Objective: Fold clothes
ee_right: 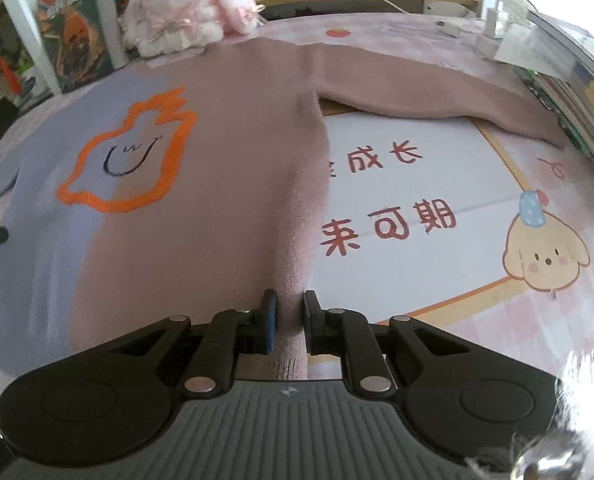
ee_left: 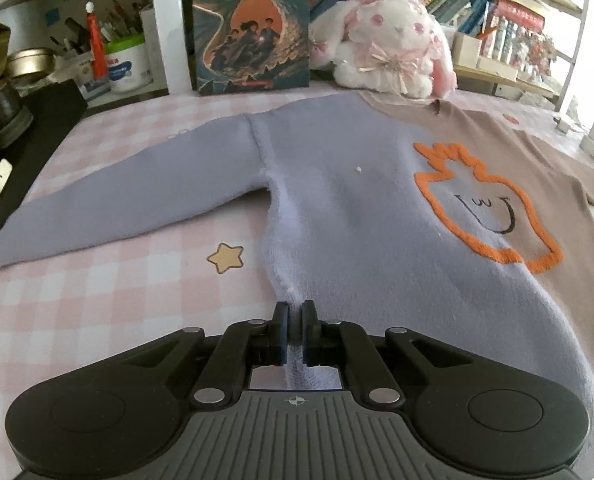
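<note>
A two-tone sweater point(ee_left: 337, 208) lies spread flat on the pink checked bench point(ee_left: 117, 288), sleeves out. The left claw point(ee_left: 295, 334) pinches its lilac side edge near the hem; the right claw point(ee_right: 288, 320), slightly wider, straddles the brown side edge.

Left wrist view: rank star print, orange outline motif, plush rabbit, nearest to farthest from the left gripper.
1. Star print, on the checked cloth left of the left gripper.
2. Orange outline motif, on the sweater, right.
3. Plush rabbit, at the back, right of centre.
</note>
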